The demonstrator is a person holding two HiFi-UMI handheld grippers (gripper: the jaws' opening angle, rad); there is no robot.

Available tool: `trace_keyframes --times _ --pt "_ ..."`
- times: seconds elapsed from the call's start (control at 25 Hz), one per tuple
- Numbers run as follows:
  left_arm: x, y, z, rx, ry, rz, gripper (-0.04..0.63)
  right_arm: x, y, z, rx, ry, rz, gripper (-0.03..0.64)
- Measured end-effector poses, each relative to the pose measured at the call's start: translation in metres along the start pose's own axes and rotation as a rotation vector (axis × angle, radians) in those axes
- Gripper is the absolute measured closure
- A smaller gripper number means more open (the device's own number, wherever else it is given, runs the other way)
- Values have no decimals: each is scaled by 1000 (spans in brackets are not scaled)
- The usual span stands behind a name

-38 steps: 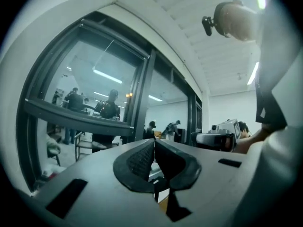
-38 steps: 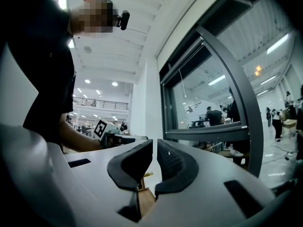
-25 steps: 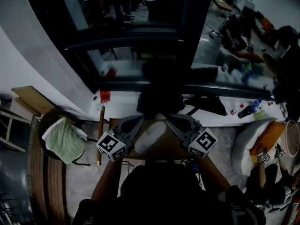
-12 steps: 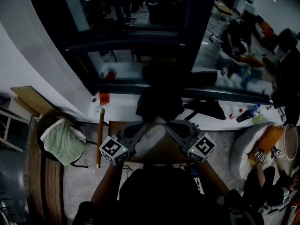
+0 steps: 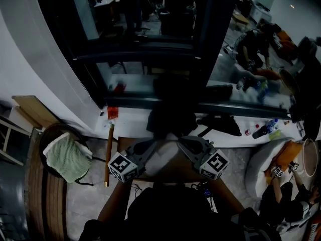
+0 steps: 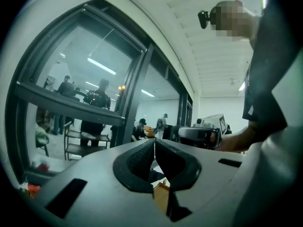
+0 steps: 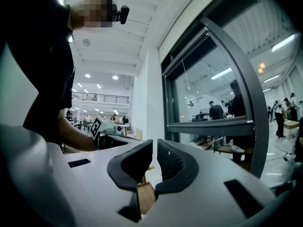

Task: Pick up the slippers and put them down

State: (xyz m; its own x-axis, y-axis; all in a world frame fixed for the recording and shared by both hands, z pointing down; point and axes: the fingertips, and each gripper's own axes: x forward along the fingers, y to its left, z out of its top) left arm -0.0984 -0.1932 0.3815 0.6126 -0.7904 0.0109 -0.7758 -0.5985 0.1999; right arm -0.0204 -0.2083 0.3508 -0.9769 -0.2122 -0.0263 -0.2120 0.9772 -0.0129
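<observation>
Dimly, one pale, elongated slipper [image 5: 161, 153] lies between left tongs [image 6: 154, 150] and right tongs [image 7: 155, 155], both closed, empty.

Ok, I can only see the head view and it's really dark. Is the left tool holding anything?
Observer: No. Its own view shows the left tool closed, pads touching, nothing between them.
Operator: And the right one?
Observer: The right tool is all but closed, with nothing in it either.
Operator: What are they looking at?
Observer: The left gripper view looks out at a big window, and a person in dark clothes stands behind the glass.
</observation>
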Motion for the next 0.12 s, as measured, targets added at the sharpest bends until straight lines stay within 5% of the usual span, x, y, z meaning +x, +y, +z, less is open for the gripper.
trace_keyframes --times 0.12 --pt "-1 3 3 -9 -6 -2 579 2 -3 -4 -3 43 -18 575"
